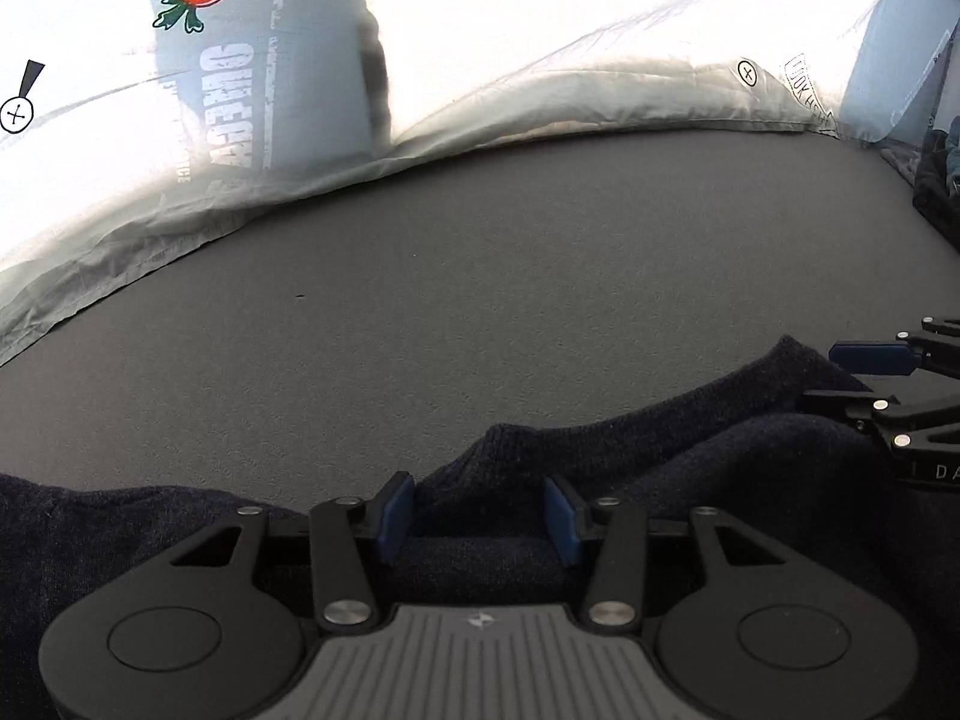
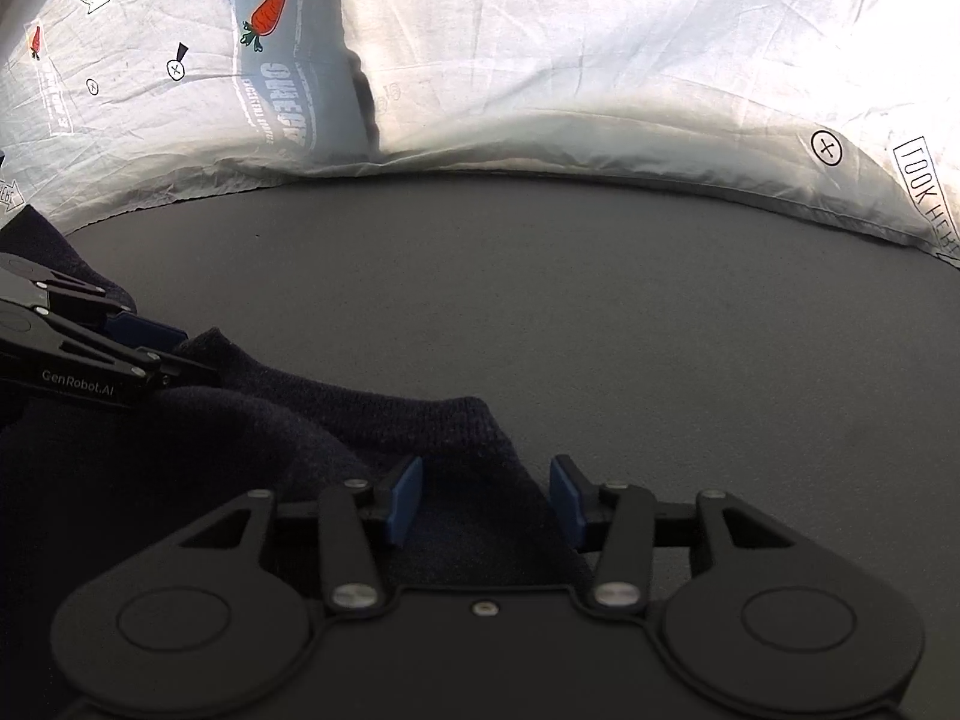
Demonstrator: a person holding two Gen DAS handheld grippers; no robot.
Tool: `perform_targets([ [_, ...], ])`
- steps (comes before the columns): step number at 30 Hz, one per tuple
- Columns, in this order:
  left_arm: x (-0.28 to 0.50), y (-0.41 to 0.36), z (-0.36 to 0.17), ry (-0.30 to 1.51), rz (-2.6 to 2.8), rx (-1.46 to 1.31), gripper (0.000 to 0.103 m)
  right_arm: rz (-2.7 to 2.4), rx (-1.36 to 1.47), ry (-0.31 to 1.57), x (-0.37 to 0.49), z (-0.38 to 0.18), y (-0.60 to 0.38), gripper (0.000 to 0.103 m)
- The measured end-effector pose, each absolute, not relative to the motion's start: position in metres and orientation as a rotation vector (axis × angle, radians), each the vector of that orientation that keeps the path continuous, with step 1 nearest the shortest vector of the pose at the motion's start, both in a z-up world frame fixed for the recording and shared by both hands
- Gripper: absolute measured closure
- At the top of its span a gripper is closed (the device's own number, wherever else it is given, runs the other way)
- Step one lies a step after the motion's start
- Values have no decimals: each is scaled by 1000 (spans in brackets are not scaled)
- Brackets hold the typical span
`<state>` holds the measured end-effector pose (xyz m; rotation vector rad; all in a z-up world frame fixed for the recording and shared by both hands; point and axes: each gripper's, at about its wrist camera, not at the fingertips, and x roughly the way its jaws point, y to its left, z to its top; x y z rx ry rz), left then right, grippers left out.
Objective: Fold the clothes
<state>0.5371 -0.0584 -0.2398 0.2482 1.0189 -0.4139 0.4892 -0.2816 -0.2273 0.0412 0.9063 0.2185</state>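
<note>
A dark navy knit garment (image 1: 660,456) lies on a dark grey mat (image 1: 480,276), its ribbed edge facing away from me. My left gripper (image 1: 480,519) is open, its blue pads on either side of a raised fold of the garment edge. My right gripper (image 2: 487,501) is open over a corner of the same garment (image 2: 312,420), blue pads apart with cloth between them. The right gripper shows at the right edge of the left wrist view (image 1: 882,384); the left gripper shows at the left edge of the right wrist view (image 2: 138,342).
A white and pale blue bedsheet (image 2: 540,60) with carrot prints and "LOOK HERE" arrows borders the far side of the mat (image 2: 600,300). A dark bundle of cloth (image 1: 942,174) lies at the far right in the left wrist view.
</note>
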Motion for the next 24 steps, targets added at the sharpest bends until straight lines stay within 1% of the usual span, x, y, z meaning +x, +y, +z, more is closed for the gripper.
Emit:
perform_targets([
  [1, 537, -57, -239, 1011, -404, 229, 74, 225, 36, 900, 490, -225, -281, 88],
  [2, 538, -55, -240, 1009, -390, 205, 79, 196, 5, 893, 490, -224, -278, 97],
  [3, 538, -53, -239, 1000, -372, 178, 83, 171, -35, 861, 489, -221, -274, 100],
  [6, 539, -50, -226, 929, -322, 151, 88, 80, -89, 695, 489, -197, -265, 100],
  [8, 546, -49, -208, 853, -277, 147, 90, 75, -121, 641, 502, -184, -258, 100],
  [11, 566, -50, -189, 776, -239, 145, 90, 48, -183, 610, 532, -185, -247, 100],
  [13, 579, -53, -194, 775, -222, 175, 90, 7, -181, 620, 553, -195, -246, 103],
  [15, 589, -56, -215, 804, -190, 225, 90, -55, -175, 639, 573, -206, -247, 103],
  [17, 597, -52, -240, 872, -156, 220, 90, -91, -155, 682, 586, -213, -253, 103],
  [19, 592, -47, -246, 854, -148, 197, 87, -115, -94, 701, 587, -211, -263, 102],
  [21, 588, -46, -241, 850, -150, 206, 78, -126, -40, 703, 579, -203, -273, 101],
  [22, 585, -44, -238, 846, -153, 192, 75, -124, -27, 707, 571, -200, -277, 98],
  [23, 582, -42, -234, 843, -154, 179, 70, -120, -12, 714, 563, -198, -281, 93],
  [24, 578, -40, -229, 845, -150, 168, 64, -124, 10, 723, 552, -196, -286, 82],
])
